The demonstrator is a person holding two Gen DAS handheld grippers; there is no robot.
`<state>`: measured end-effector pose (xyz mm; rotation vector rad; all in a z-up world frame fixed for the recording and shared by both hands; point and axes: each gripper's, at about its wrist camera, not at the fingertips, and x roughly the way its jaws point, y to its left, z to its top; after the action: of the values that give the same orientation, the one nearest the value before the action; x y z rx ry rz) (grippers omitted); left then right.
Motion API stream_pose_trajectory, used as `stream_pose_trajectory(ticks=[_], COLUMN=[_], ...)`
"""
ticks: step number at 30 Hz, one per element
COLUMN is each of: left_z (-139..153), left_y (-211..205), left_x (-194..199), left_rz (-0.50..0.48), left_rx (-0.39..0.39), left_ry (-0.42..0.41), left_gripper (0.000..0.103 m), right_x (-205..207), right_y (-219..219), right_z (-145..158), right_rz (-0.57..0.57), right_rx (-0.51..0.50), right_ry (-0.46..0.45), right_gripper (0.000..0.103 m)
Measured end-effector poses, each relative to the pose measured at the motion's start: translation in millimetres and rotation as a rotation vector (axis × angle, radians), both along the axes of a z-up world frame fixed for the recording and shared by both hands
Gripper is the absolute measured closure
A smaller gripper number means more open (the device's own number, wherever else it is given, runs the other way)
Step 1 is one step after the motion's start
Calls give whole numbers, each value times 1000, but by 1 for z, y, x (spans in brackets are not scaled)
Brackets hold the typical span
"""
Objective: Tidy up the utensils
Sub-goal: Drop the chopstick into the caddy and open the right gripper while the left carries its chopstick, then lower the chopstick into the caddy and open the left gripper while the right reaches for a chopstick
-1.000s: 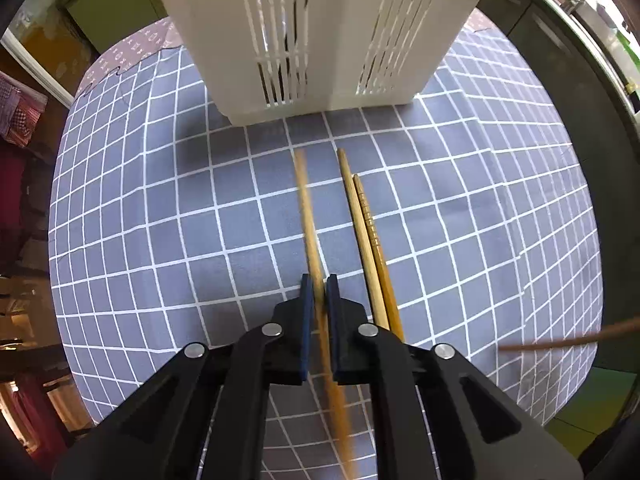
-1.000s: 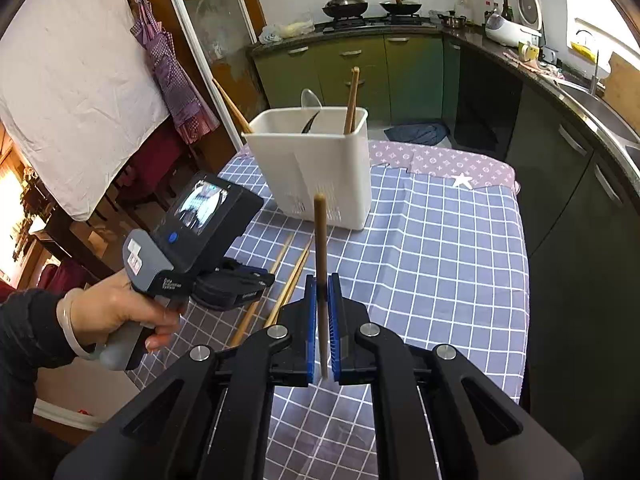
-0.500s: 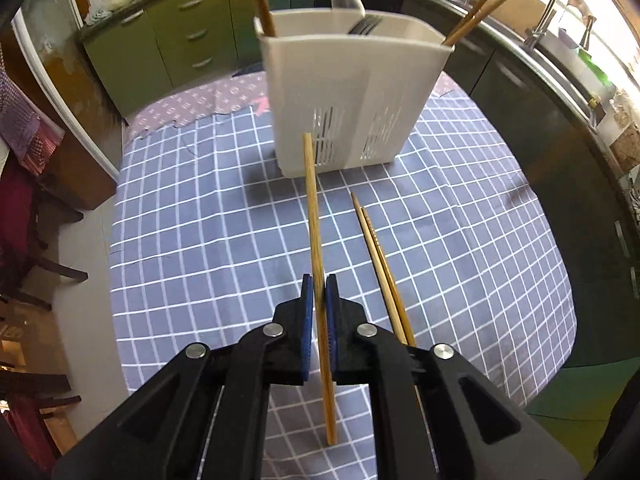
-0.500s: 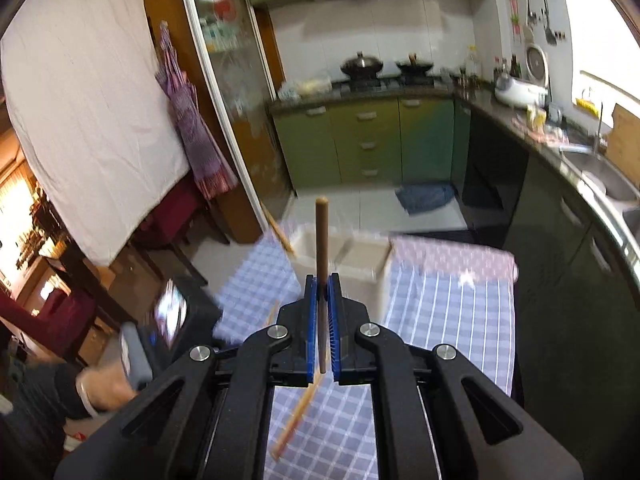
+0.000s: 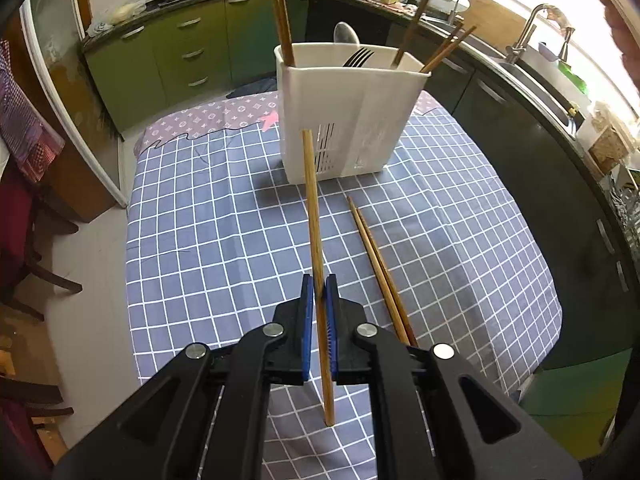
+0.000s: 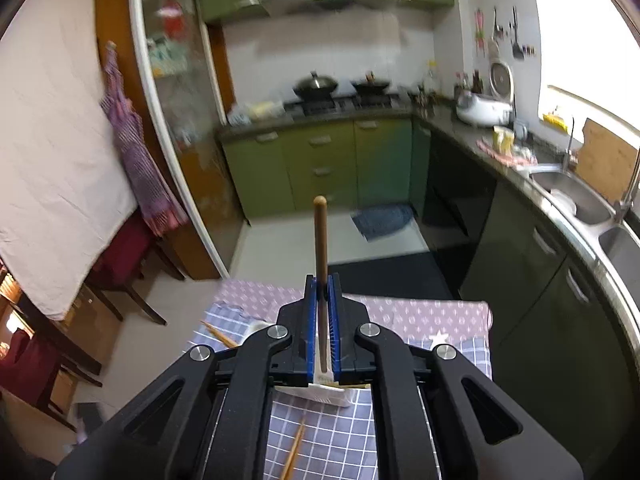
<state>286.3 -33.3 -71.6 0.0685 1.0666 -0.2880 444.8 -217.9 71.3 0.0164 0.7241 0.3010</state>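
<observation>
Left wrist view: your left hand-held gripper is pinching a pale wooden chopstick between its blue pads, the stick running from below the jaws up toward the far side, its far tip showing in front of the white utensil caddy. The caddy stands on the far part of the desk, which is covered by a blue checked cloth, and it already holds dark chopsticks at its left corner, a fork and a spoon in the middle, and more chopsticks leaning out at the right. Two loose chopsticks lie side by side on the cloth just right of your held one, apart from it. In the right wrist view, your right hand-held gripper is clamped on a darker, round-ended chopstick that points up and away toward the green kitchen cabinets. Below those jaws a piece of the caddy's white rim shows, with a loose chopstick on the cloth nearer you.
</observation>
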Motion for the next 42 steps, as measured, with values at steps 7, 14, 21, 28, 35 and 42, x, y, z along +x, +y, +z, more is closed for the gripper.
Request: stream_pose_trajectory(ticks=[7, 14, 21, 28, 35, 42], left_z=[9, 16, 44, 103, 166, 196], left_y=[0, -1, -7, -21, -39, -52], left_x=[-13, -19, -16, 5, 37, 70], left_rz=[-19, -24, -34, -30, -2, 35], left_rx=[-4, -9, -39, -60, -61, -27], left_ry=[-24, -34, -63, -148, -263, -298], left_gripper=[97, 97, 97, 97, 97, 97], right_x=[13, -50, -133, -161, -165, -169], right_y=[15, 2, -19, -56, -81, -85], right_z=[-52, -28, -83, -201, -278, -294], right_rz=[25, 82, 169, 96, 19, -12], right_rx=[-66, 18, -2, 25, 24, 2], right_ry=[68, -48, -16, 178, 311, 317], right_gripper=[87, 74, 68, 68, 68, 69])
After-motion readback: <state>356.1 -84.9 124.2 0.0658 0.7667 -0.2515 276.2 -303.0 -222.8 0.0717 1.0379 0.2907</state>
